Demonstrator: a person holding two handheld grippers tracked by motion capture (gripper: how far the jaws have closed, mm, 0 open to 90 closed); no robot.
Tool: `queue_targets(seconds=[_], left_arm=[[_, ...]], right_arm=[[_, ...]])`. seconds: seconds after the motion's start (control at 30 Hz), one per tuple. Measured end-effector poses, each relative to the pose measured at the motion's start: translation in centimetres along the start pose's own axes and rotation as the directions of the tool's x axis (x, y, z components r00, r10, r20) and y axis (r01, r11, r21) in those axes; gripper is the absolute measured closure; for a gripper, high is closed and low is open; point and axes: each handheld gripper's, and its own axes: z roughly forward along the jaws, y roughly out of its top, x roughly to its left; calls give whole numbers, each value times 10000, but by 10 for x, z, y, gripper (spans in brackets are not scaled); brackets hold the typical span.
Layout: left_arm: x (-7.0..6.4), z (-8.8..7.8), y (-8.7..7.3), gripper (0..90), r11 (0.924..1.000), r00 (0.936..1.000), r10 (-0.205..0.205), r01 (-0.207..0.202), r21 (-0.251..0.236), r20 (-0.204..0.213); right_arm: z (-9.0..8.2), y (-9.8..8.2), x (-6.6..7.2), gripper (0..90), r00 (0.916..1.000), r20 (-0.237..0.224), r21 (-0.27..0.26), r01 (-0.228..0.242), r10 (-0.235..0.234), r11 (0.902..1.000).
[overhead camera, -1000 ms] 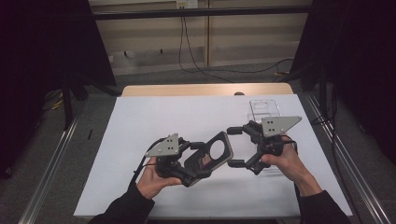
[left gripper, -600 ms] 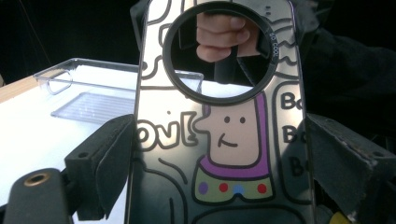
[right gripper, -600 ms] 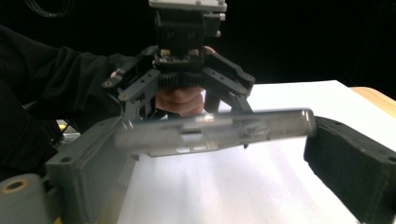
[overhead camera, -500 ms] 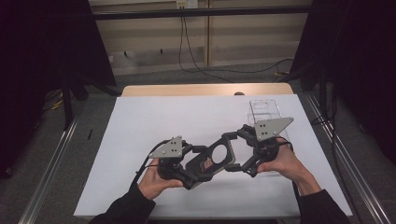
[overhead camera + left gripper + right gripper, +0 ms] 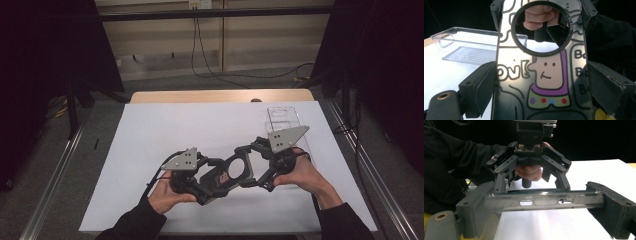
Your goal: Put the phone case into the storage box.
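A phone case (image 5: 231, 171) with a cartoon print and a black ring hangs above the white table, held between both grippers. My left gripper (image 5: 215, 182) is shut on its long sides at the near end; in the left gripper view the pads (image 5: 482, 86) press both edges of the case (image 5: 544, 75). My right gripper (image 5: 251, 167) is shut on the far end. The right gripper view has the case (image 5: 541, 201) edge-on, spanning the gap between the pads (image 5: 480, 202). Each gripper view has the other hand and gripper facing it.
A clear plastic tray (image 5: 283, 120) lies on the white table cover (image 5: 190, 125) at the back right, just behind my right hand; it is also at the left of the left gripper view as the tray (image 5: 471, 47). Metal rails run along both table sides.
My right hand has shifted slightly left and down toward the left gripper. The case stays held between both grippers, and the left hand has kept still.
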Motion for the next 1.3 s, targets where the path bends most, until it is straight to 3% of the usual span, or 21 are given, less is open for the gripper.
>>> queue_targets(seconds=[0.5, 0.97, 1.13, 1.3], left_arm=[[-1, 5, -3, 122, 9993, 9991, -44, 29, 362, 424], [1, 6, -6, 119, 9990, 9988, -125, 104, 445, 474], [1, 8, -8, 112, 9984, 9991, -298, 282, 496, 305], [1, 9, -8, 48, 9979, 9990, -385, 372, 529, 238]], right_arm=[[2, -2, 1, 107, 9986, -523, 551, -49, 78, 9985], [3, -3, 2, 119, 9988, -434, 834, -187, 224, 9963], [3, -3, 1, 120, 9988, -278, 986, -373, 402, 9944], [2, -4, -1, 120, 9987, -143, 1098, -468, 486, 9929]])
